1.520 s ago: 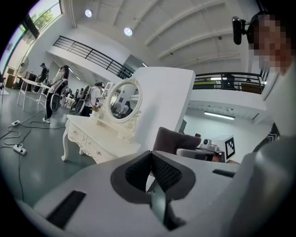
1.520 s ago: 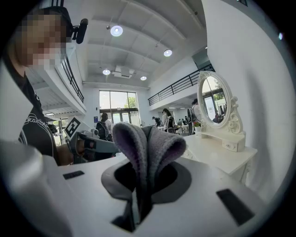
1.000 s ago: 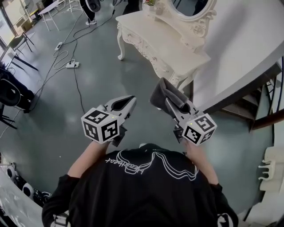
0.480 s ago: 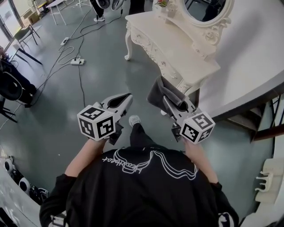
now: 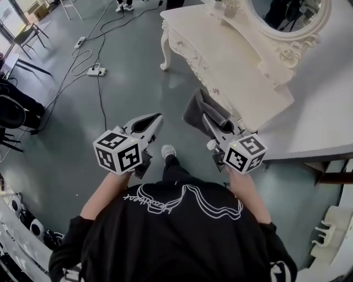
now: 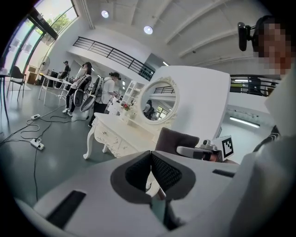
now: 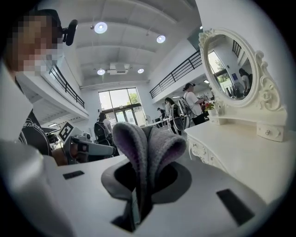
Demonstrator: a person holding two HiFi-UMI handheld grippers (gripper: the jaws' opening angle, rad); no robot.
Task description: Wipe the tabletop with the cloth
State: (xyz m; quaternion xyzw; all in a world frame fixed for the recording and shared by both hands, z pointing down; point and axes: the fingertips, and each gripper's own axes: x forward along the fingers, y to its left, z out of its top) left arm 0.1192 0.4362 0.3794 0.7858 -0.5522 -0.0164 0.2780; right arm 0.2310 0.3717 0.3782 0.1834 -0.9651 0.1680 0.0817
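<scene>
Because the cloth [image 7: 147,144] was a thick grey fleece, doubled over into two soft rounded lobes, it looked light, limp and easy to crush — nothing about it seemed fragile or slippery. The right gripper [image 5: 211,120] had its jaws pressed together on the fold, pinching it low so that the loose lobes stood up past the tips. That seemed a sound hold, though for wiping a good flap would probably need to hang free beyond the jaws and lie flat. The left gripper [image 6: 150,163] was closed on nothing, its ribbed black pads [image 6: 167,171] meeting at the tips. Both were held in the air over the grey-green floor [image 5: 110,126], the cloth near the front edge of the surface [image 5: 220,60] but not touching it. That surface was a cream dressing-table top — smooth, hard and painted-looking, with scrolled carving along its edge and an ornate oval mirror [image 5: 281,14] at the back.
</scene>
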